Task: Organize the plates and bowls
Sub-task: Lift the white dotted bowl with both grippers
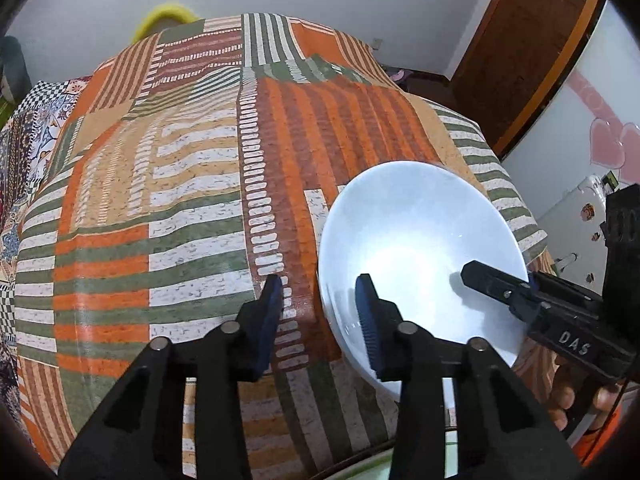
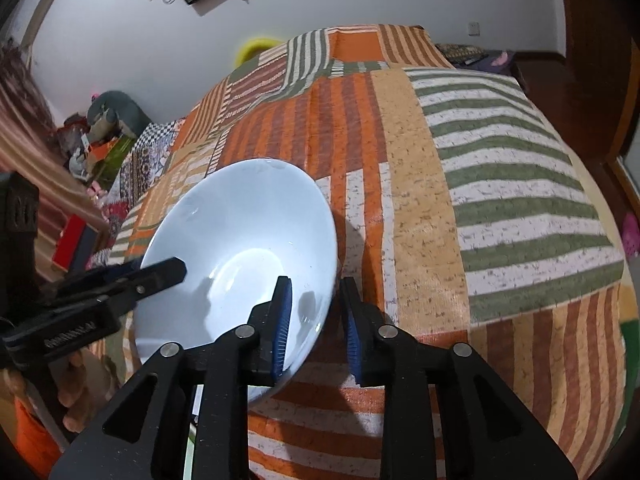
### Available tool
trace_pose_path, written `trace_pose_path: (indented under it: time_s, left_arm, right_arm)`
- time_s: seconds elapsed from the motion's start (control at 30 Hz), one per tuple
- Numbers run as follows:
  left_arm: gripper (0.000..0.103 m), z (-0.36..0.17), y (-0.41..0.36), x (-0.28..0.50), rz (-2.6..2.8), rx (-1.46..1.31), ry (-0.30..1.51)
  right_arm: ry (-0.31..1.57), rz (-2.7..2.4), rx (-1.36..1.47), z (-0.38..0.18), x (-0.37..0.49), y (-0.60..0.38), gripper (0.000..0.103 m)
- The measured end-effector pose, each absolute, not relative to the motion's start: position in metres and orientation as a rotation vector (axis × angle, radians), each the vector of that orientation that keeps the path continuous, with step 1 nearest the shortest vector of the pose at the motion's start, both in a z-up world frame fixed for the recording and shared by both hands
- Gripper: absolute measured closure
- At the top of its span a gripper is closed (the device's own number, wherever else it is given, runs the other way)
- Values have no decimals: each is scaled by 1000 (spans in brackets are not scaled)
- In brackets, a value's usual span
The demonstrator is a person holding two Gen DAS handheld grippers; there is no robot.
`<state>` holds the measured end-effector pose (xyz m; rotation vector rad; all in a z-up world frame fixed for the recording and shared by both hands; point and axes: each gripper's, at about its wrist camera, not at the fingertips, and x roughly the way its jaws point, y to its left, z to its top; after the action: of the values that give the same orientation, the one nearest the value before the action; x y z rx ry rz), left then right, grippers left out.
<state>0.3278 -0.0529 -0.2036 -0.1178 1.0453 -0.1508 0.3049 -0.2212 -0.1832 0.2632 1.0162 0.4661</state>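
A white bowl (image 1: 408, 240) (image 2: 240, 220) sits near the front edge of the table, on a striped orange, green and white cloth (image 1: 180, 200) (image 2: 500, 200). My left gripper (image 1: 320, 304) straddles the bowl's left rim, one finger outside and one inside, and cloth shows between the outer pad and the bowl. My right gripper (image 2: 318, 324) straddles the opposite rim the same way, its outer pad standing apart from the wall. Each view also shows the other gripper's inner finger (image 1: 484, 276) (image 2: 160, 274) reaching into the bowl. Both jaws are open.
A hand (image 1: 568, 396) (image 2: 76, 392) holds each tool at the frame edges. A yellow object (image 1: 168, 16) (image 2: 256, 46) peeks over the table's far edge. A wooden door (image 1: 532, 60) stands at the right, a white fridge (image 1: 576, 208) beside it, and clutter (image 2: 108, 128) at the left.
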Motion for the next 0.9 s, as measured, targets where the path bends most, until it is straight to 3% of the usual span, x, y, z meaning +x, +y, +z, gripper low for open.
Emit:
trace_pose_path:
  time_s: [0.37,0.43,0.9]
  left_arm:
    - [90,-205,-60,325,-199,-110,1045]
    - [90,-203,-63,324,-190,-88,1035]
    - [90,-178,-60,296,-196,-102,997]
  right_arm:
    - [973,425,216,-175,299,-218,76]
    - [960,434,184,-172,295,-212,85]
    - [926,412,156,-147,275,-207,85]
